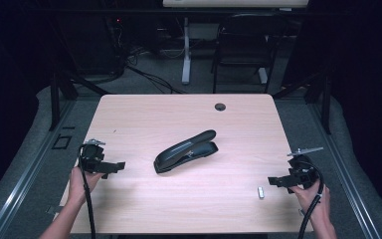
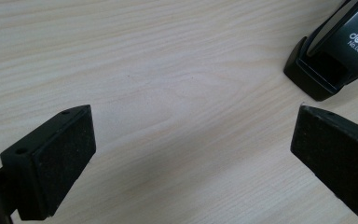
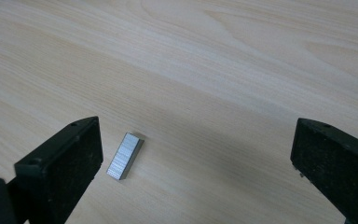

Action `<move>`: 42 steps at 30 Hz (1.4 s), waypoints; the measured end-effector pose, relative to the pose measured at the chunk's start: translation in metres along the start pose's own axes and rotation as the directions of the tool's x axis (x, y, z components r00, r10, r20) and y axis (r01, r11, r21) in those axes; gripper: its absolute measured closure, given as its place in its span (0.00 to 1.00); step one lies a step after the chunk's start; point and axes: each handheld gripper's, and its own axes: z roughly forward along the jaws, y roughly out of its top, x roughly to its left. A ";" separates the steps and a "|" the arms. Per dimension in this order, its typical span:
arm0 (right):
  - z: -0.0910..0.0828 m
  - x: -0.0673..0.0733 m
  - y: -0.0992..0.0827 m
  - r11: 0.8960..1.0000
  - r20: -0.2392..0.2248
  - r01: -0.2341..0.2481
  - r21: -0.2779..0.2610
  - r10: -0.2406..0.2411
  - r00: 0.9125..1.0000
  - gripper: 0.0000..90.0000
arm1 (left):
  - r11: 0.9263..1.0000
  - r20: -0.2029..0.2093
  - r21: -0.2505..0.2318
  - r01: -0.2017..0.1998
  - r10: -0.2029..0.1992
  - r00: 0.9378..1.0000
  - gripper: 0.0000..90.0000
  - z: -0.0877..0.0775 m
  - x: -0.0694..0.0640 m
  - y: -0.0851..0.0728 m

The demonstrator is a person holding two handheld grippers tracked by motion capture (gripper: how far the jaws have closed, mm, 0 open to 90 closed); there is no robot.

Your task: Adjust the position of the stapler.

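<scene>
The stapler [image 1: 185, 151] lies in the middle of the tabletop [image 1: 144, 109], its mouth end toward the left and near, its raised arm running to the far right. A short block of staples [image 1: 261, 192] lies apart from it at the near right, flat on the wood.

The left tool [image 1: 113, 168] hangs over the left edge with its jaws wide apart and nothing between them; in the left gripper view the stapler's [image 2: 335, 56] black end sits at the far right, well clear of the pads. The right tool [image 1: 276, 182] hovers just beside the staples, jaws likewise apart and empty; in the right gripper view the staples [image 3: 125, 155] lie close to the left pad [image 3: 70, 172], not centred.

The likely work is loading the staples into the stapler. The block is thin, low and smooth, so a closing pad could knock it sideways or skid it along the tabletop instead of pinching it, the more so as it sits off-centre. Squeezed hard or across the wrong faces, the strip may snap into pieces. The stapler, unbraced, may slide or pivot when pushed.
</scene>
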 end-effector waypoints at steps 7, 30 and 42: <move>-0.001 0.002 0.000 1.000 0.005 0.005 0.006 -0.005 1.000 0.02 | 0.999 0.028 0.028 -0.037 0.037 0.999 0.00 0.001 -0.008 0.005; 0.000 0.003 0.001 1.000 -0.002 0.008 0.026 -0.008 1.000 0.03 | 0.991 0.115 0.009 -0.132 0.130 0.985 0.00 0.001 -0.030 0.033; -0.001 0.002 0.000 0.999 -0.006 0.008 0.035 -0.008 1.000 0.03 | 0.976 0.179 0.001 -0.216 0.213 0.960 0.00 0.011 -0.053 0.061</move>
